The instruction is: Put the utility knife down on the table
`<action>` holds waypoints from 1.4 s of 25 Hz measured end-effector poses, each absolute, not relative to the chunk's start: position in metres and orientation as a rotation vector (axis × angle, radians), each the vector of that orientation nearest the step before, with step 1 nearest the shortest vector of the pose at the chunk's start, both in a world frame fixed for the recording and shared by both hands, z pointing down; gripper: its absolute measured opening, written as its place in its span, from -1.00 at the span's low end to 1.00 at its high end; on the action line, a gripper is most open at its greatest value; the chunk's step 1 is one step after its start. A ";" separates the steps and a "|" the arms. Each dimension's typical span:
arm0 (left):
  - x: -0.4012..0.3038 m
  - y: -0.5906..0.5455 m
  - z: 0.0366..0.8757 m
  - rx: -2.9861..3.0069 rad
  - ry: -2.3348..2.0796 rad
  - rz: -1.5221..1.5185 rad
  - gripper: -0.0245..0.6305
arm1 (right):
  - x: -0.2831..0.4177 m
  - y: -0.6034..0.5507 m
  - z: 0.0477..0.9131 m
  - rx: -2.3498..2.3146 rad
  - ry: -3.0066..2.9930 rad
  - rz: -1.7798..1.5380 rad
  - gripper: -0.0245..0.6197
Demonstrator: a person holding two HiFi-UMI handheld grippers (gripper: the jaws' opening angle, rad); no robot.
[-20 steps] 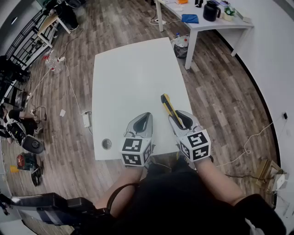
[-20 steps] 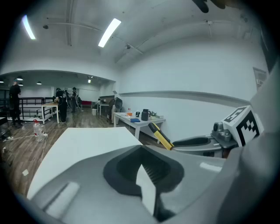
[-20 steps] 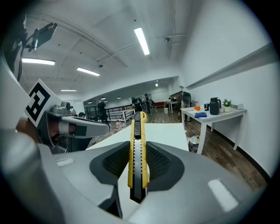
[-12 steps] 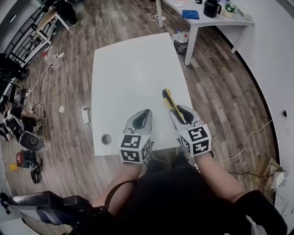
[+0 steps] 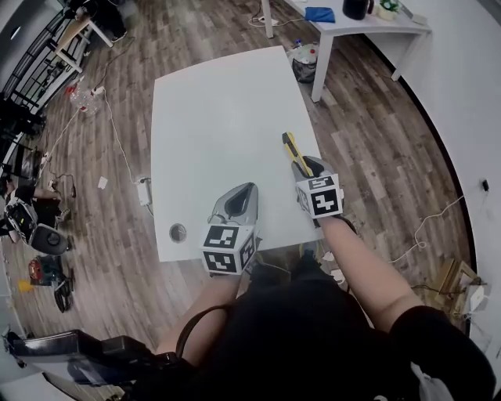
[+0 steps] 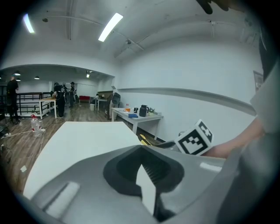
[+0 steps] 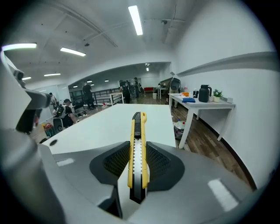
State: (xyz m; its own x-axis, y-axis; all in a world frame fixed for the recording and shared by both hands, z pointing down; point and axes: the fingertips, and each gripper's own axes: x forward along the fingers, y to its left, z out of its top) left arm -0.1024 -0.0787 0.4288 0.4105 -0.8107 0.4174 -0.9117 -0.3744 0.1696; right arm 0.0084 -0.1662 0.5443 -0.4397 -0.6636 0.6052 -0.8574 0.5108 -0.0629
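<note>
A yellow and black utility knife [image 7: 137, 148] is clamped lengthwise between the jaws of my right gripper [image 7: 138, 162], its tip pointing away over the white table [image 7: 109, 122]. In the head view the knife [image 5: 293, 147] sticks out ahead of the right gripper [image 5: 307, 168] near the table's right edge. My left gripper [image 5: 237, 200] rests by the table's near edge, shut with nothing in it; in its own view the jaws [image 6: 144, 168] meet, and the knife [image 6: 144, 140] shows to the right.
The white table [image 5: 211, 110] has a round cable hole [image 5: 178, 232] near its front left corner. A second table [image 5: 352, 23] with a black jug and blue cloth stands farther right. Cables and gear lie on the wood floor at left.
My right gripper has moved forward and slightly right with the knife, now farther out along the table's right edge. The left gripper has stayed about where it was.
</note>
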 end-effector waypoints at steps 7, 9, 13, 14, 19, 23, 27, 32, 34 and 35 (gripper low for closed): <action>-0.101 -0.084 0.438 2.282 -1.464 0.390 -0.92 | 0.013 -0.208 0.594 1.212 -2.098 0.544 -0.50; -0.101 -0.088 0.443 2.272 -1.462 0.394 -0.92 | 0.012 -0.213 0.602 1.205 -2.082 0.563 -0.50; -0.102 -0.091 0.454 2.250 -1.456 0.400 -0.92 | 0.013 -0.216 0.614 1.187 -2.045 0.563 -0.50; -0.103 -0.092 0.455 2.246 -1.455 0.400 -0.92 | 0.013 -0.218 0.615 1.182 -2.039 0.554 -0.50; -0.105 -0.100 0.457 2.237 -1.452 0.403 -0.92 | 0.013 -0.226 0.621 1.165 -2.010 0.541 -0.50; -0.108 -0.102 0.459 2.233 -1.455 0.405 -0.92 | 0.013 -0.228 0.627 1.148 -1.991 0.545 -0.50; -0.109 -0.103 0.461 2.227 -1.458 0.403 -0.92 | 0.014 -0.229 0.626 1.163 -2.001 0.540 -0.48; -0.112 -0.110 0.462 2.220 -1.454 0.401 -0.92 | 0.011 -0.224 0.611 1.187 -2.082 0.569 -0.39; -0.113 -0.114 0.463 2.222 -1.454 0.403 -0.92 | 0.012 -0.221 0.593 1.211 -2.123 0.549 -0.59; -0.113 -0.116 0.463 2.225 -1.453 0.405 -0.92 | 0.013 -0.219 0.581 1.232 -2.146 0.535 -0.66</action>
State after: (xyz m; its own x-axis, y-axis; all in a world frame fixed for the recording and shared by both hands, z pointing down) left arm -0.1129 -0.1158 0.4628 0.4021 -0.7836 0.4736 -0.9156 -0.3441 0.2080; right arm 0.0129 -0.2194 0.5809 -0.3889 -0.6296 0.6725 -0.8717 0.4877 -0.0475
